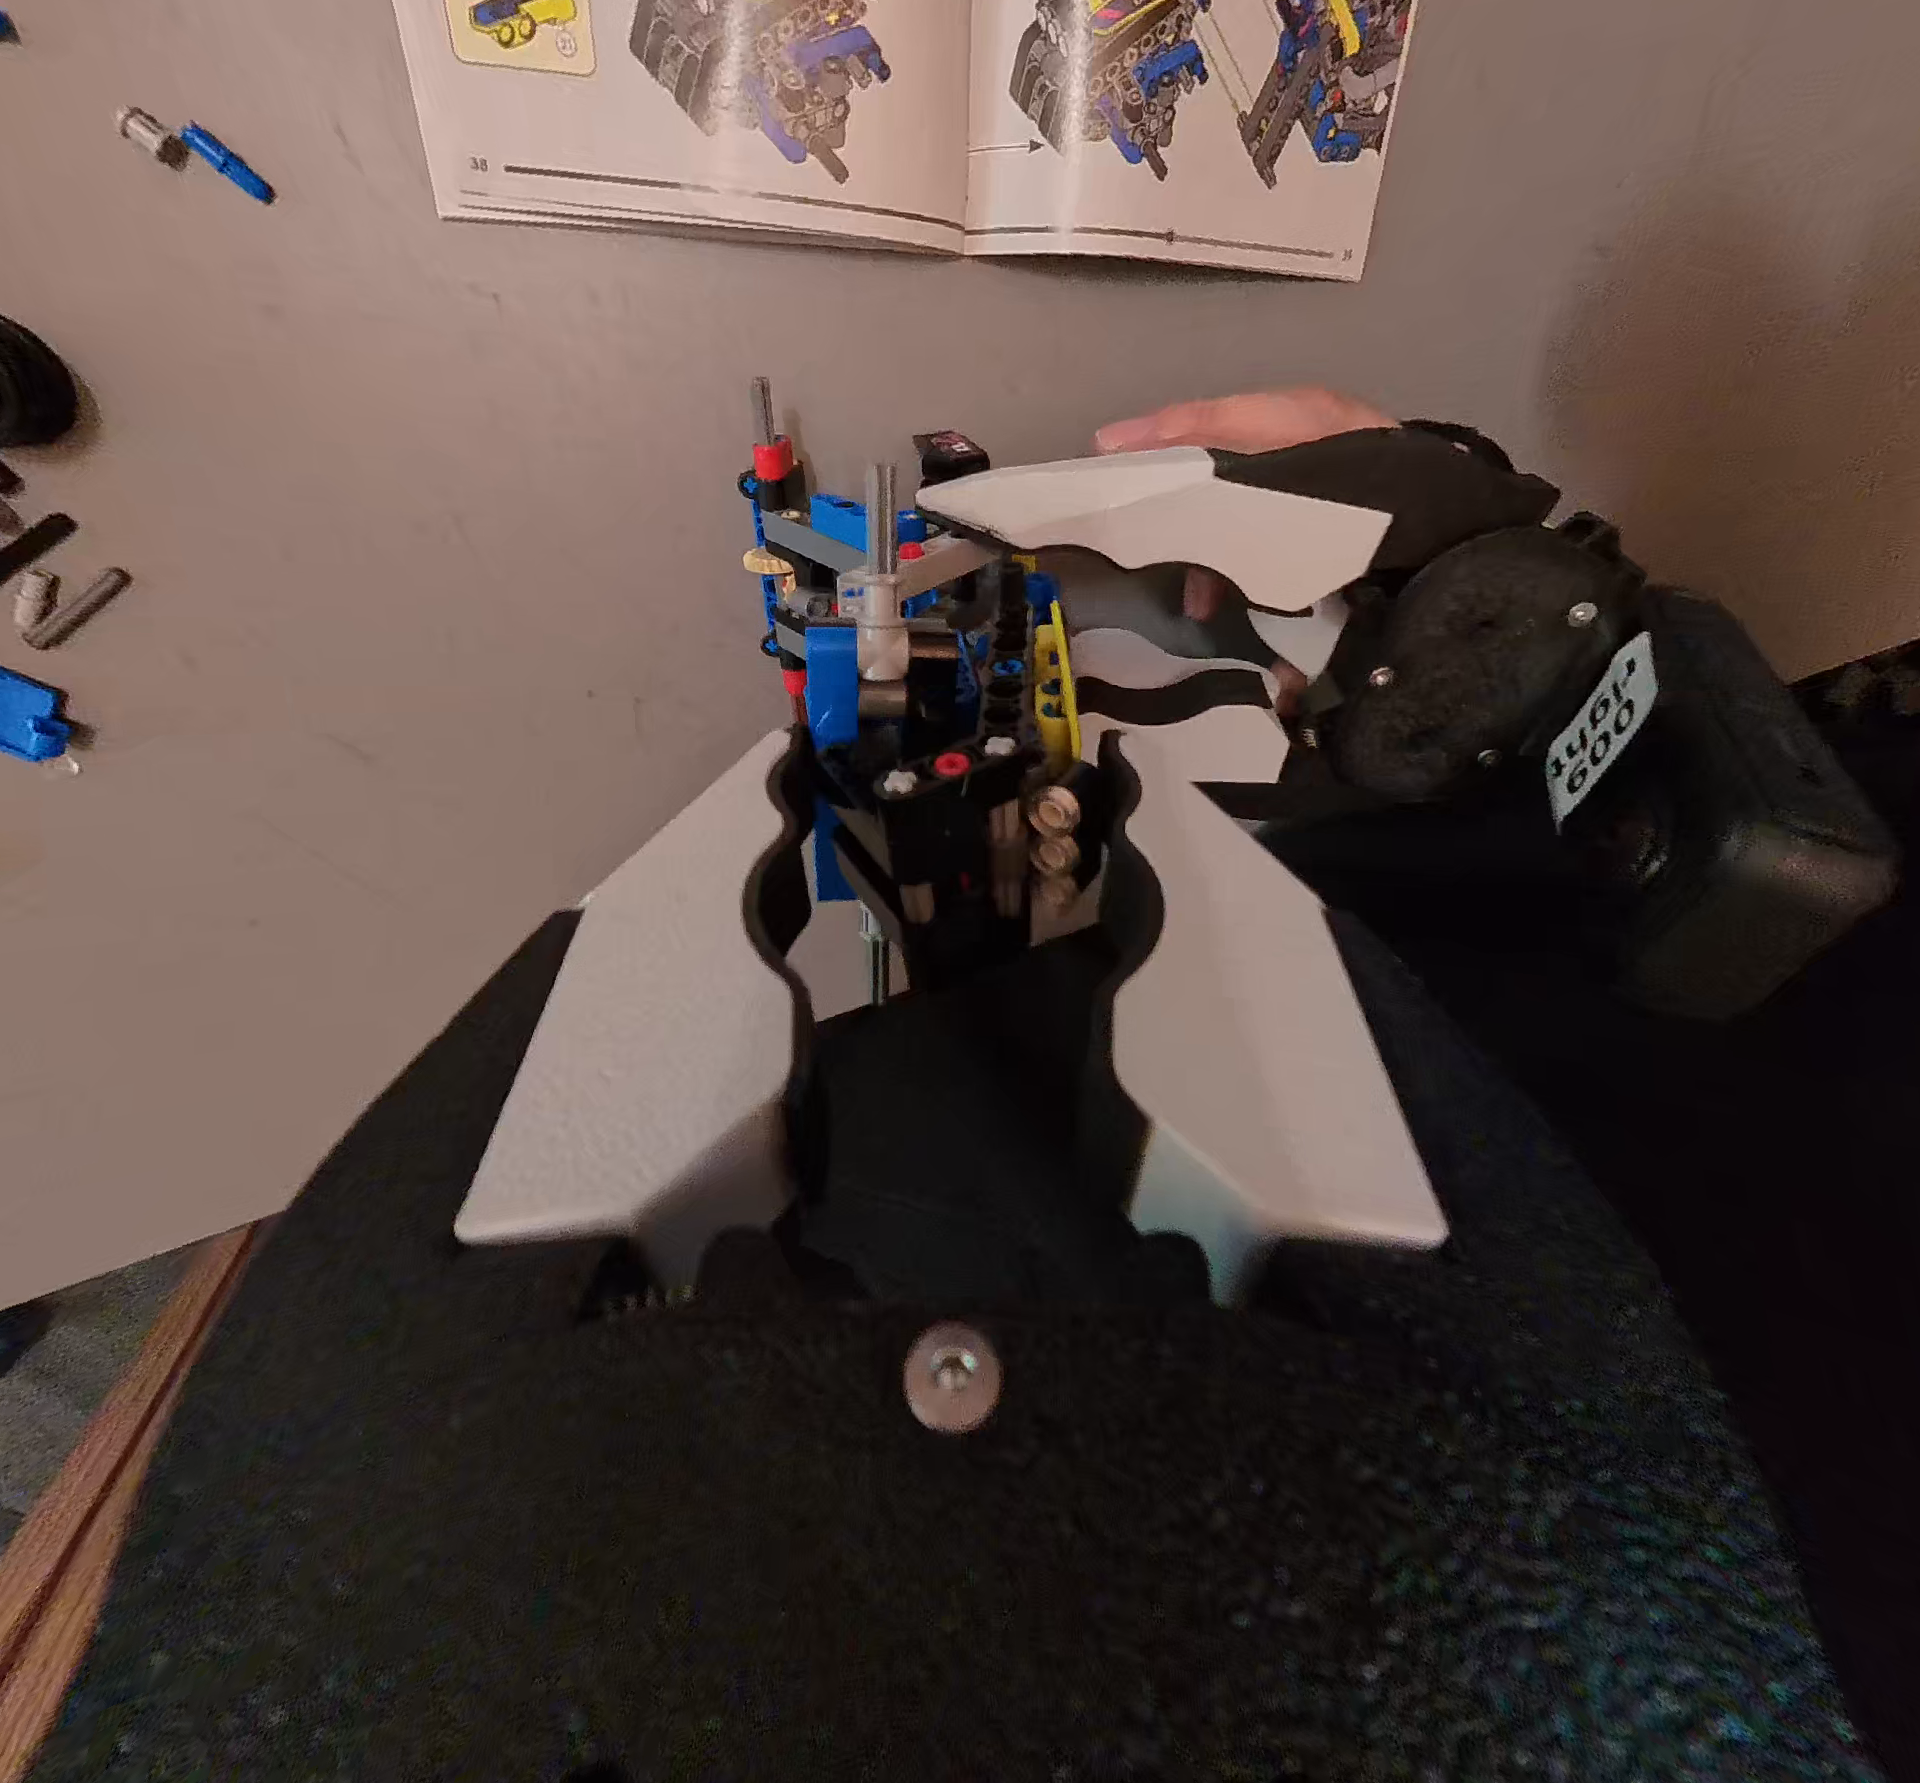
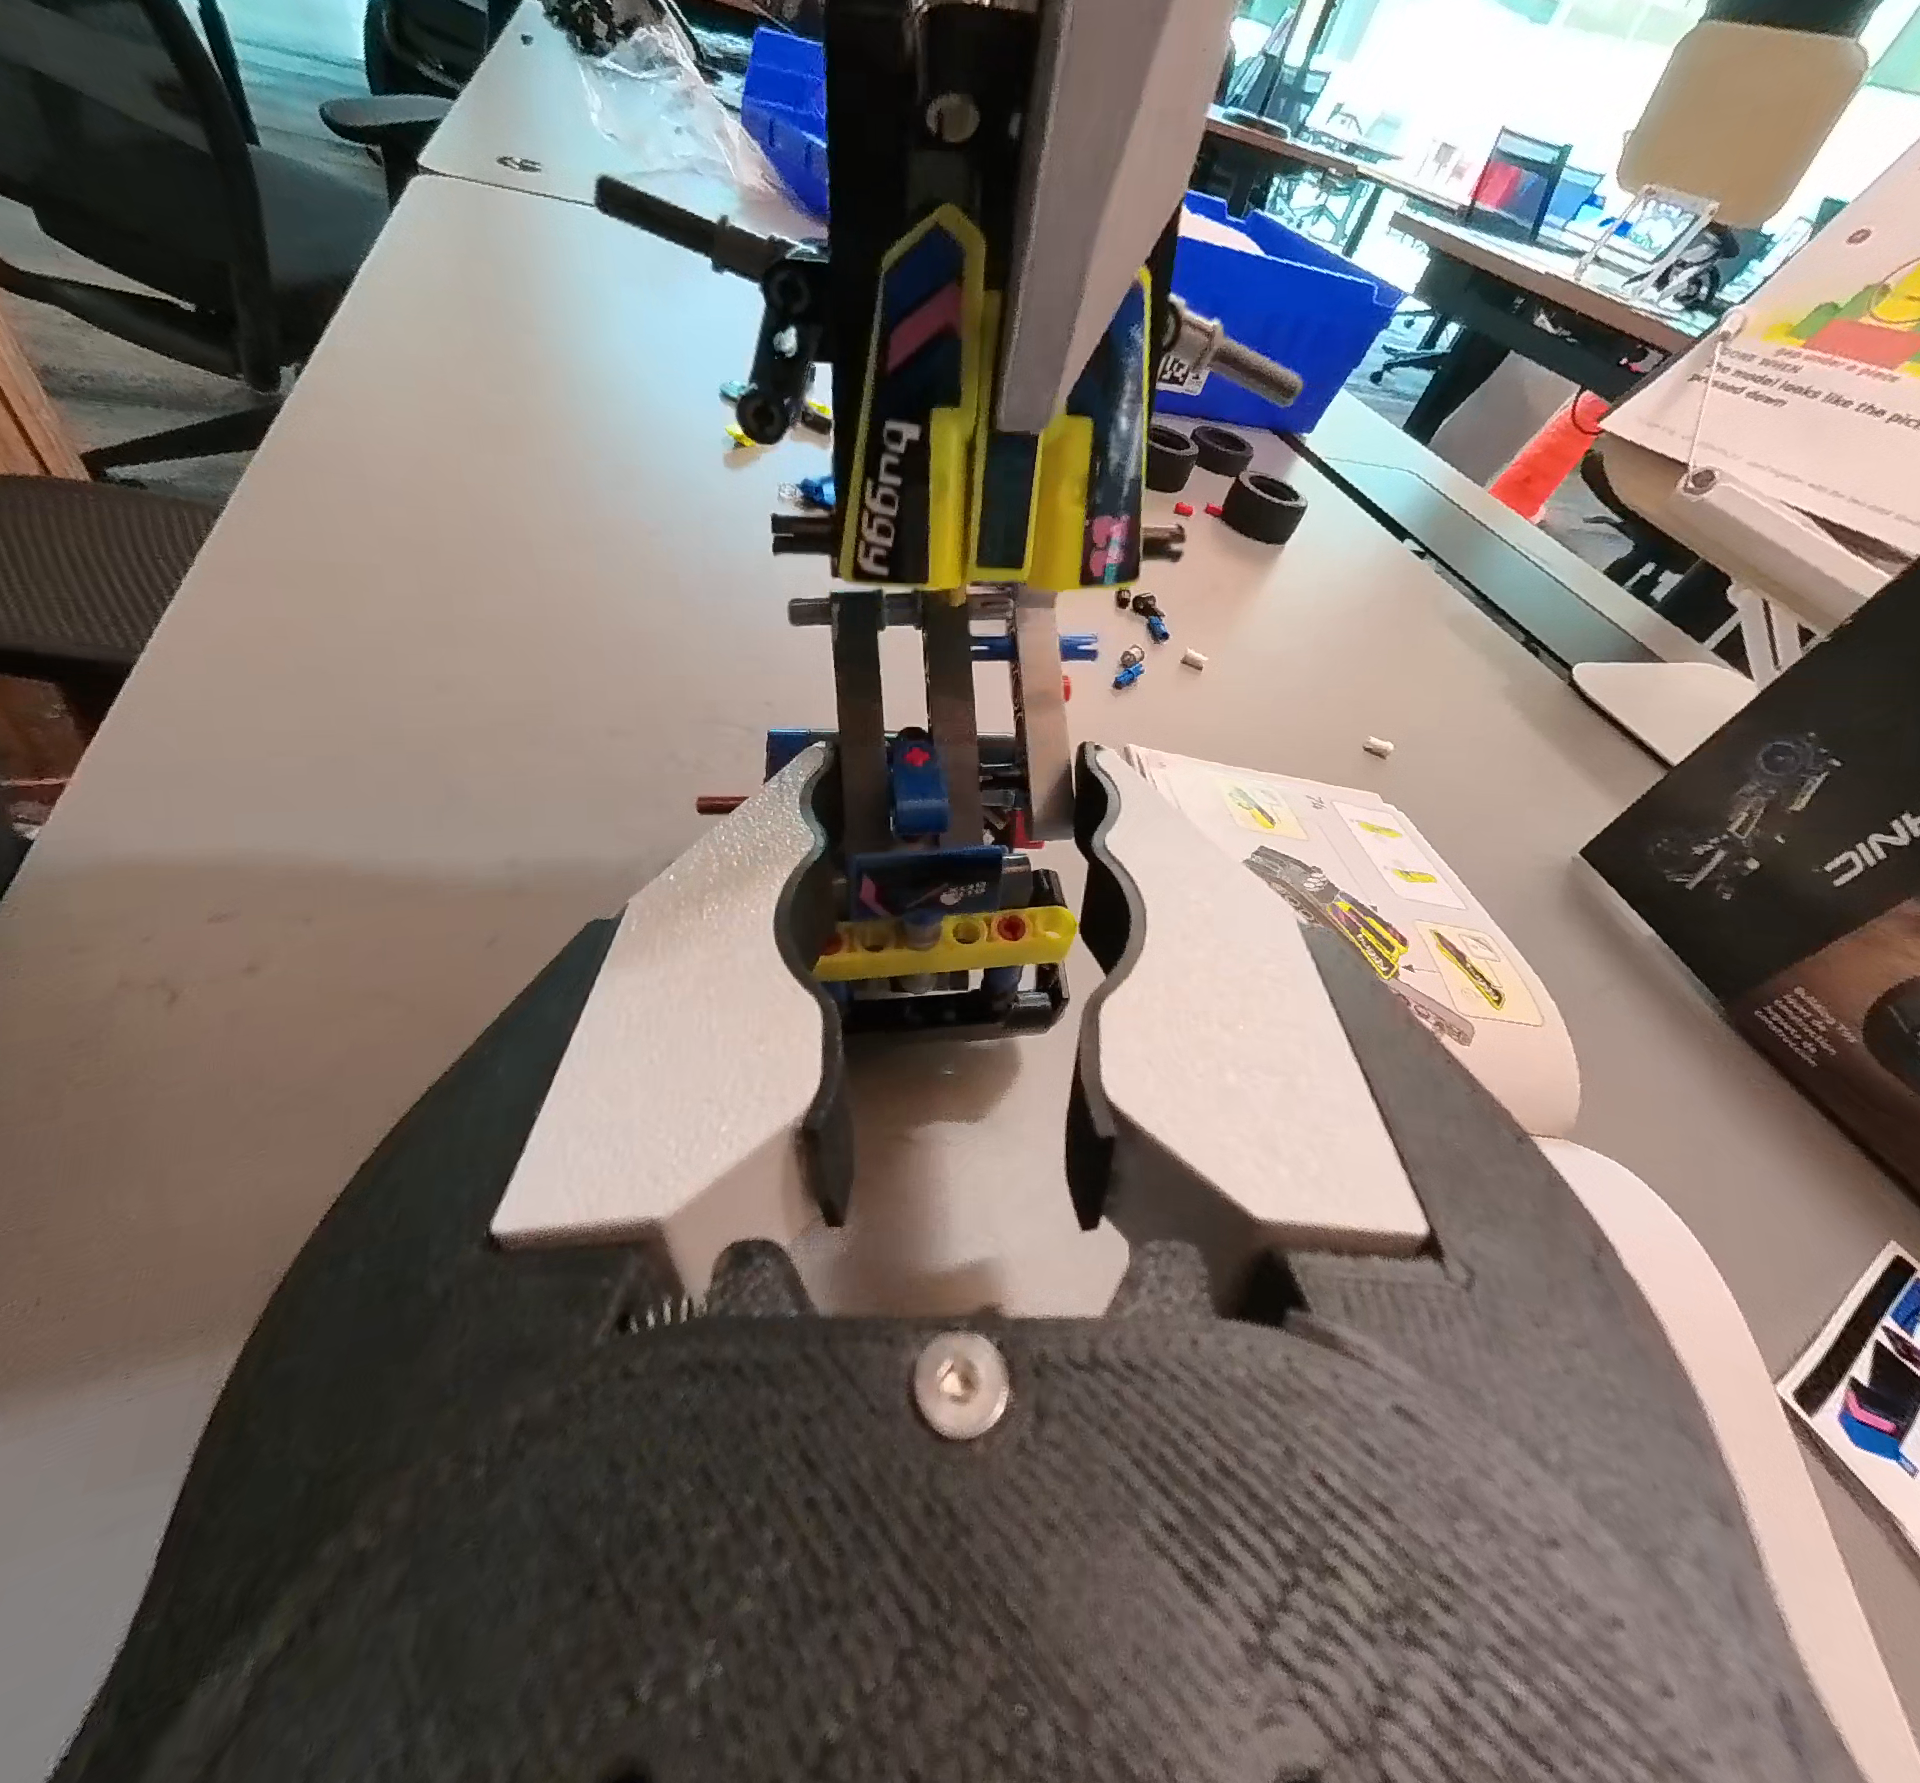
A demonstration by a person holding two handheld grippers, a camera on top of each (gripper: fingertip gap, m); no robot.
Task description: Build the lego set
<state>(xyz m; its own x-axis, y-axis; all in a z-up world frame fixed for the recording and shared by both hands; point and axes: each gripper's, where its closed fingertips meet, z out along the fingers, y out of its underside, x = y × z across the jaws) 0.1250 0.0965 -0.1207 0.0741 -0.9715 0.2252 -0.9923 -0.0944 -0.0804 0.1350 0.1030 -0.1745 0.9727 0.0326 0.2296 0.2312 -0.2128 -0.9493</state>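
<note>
1. Model (image 1: 940, 694): a part-built brick vehicle in black, blue and yellow, held clear of the grey table (image 1: 416, 486) between both tongs.
2. Left gripper (image 1: 951, 777): jaws partly open, closed onto the model's black end, pads against its sides.
3. Right gripper (image 2: 951, 798): jaws partly open, clamped about the grey beams and yellow beam of the model's other end.
4. Instruction booklet (image 1: 727, 123): lies open beyond the model.
5. Loose blue and grey parts (image 1: 197, 149): scattered at left.
6. Black tyres (image 2: 1262, 507): well apart, on the far tabletop.
</note>
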